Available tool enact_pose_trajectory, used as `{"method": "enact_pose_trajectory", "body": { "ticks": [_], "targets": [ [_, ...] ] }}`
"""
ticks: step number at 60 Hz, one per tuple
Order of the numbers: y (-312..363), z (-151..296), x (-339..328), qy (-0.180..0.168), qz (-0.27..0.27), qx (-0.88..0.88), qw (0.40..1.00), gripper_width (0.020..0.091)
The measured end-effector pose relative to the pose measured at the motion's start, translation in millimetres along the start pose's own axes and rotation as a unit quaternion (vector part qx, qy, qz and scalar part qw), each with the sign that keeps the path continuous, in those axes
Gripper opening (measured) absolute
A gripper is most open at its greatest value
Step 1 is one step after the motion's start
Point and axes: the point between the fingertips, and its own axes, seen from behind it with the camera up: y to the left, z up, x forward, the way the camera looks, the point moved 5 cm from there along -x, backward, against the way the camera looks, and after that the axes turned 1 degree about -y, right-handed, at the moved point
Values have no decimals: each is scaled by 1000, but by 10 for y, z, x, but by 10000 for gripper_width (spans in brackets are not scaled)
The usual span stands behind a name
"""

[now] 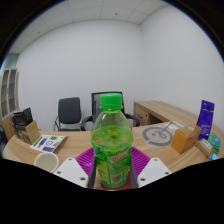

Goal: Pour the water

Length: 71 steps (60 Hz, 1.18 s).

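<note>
standing upright between the two fingers, a green bottle (pixel 113 148) with a green cap fills the near middle of the gripper view, its label green with a pink band. the gripper (pixel 113 172) has its pink pads (pixel 138 162) showing at either side of the bottle's lower body, and both fingers seem pressed against it, though the contact itself is hidden behind the bottle, so the clamp is likely rather than certain. the bottle's base is out of sight below. beyond it lies a light wooden table (pixel 75 146). on the table to the near left sits a white cup (pixel 46 159), with a small cardboard box (pixel 49 143) just behind it and a dark upright item further left. to the right rests a round grey plate (pixel 157 133), then a brown box (pixel 184 138), and a purple packet (pixel 205 119) at the far right. two dark chairs (pixel 69 112) stand on the far side of the table before a white wall.
</note>
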Motion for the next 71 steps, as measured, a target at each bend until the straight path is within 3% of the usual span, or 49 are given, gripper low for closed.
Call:
{"method": "enact_pose_trajectory", "body": {
  "ticks": [6,12,15,27,42,71],
  "targets": [
    [1,-37,-5,22,-1,0,1000,567],
    [-22,-157,-114,54,-4,2,999,799],
    [-36,-225,-235,69,-7,8,998,860],
    [8,-396,-1108,122,13,-3,992,837],
    [-16,103,-2104,152,33,0,988,825],
    [-86,859,-2479,91,33,-1,995,816]
  ]
}}
